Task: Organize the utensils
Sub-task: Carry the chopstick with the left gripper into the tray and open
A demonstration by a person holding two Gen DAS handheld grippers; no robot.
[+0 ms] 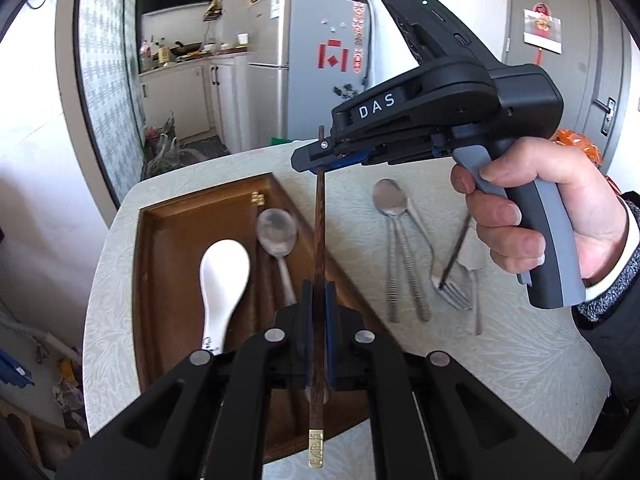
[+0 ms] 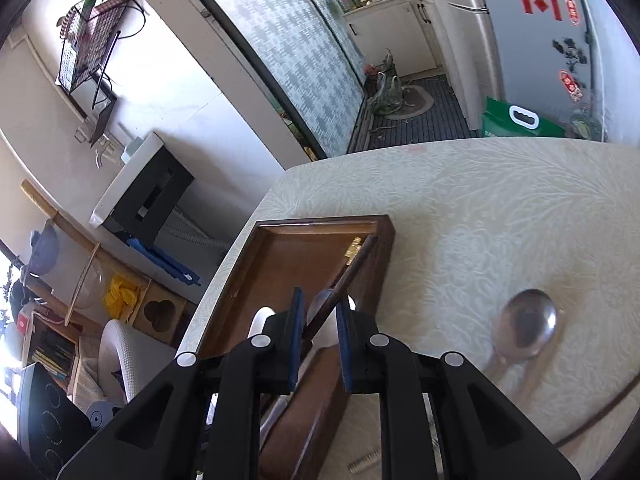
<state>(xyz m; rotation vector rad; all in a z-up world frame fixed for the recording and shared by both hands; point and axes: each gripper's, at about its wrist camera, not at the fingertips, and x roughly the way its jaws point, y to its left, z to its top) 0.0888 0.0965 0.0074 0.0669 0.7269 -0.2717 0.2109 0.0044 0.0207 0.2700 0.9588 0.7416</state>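
Jaws of both your left gripper (image 1: 319, 320) and right gripper (image 1: 316, 160) pinch one wooden chopstick (image 1: 319, 240), steadying both ends above the wooden tray (image 1: 192, 216).

Left gripper (image 1: 319, 312) clamped on a dark wooden chopstick (image 1: 319, 240), brass-capped end toward camera. Right gripper (image 1: 316, 159) pinches the same chopstick near its far tip, a hand (image 1: 532, 216) on its grip. Below: wooden tray (image 1: 160, 264) holding a white ceramic spoon (image 1: 222, 280) and a metal spoon (image 1: 276, 236). Two spoons (image 1: 394, 224) and a fork (image 1: 452, 292) lie on the table (image 1: 500, 360) right of the tray.
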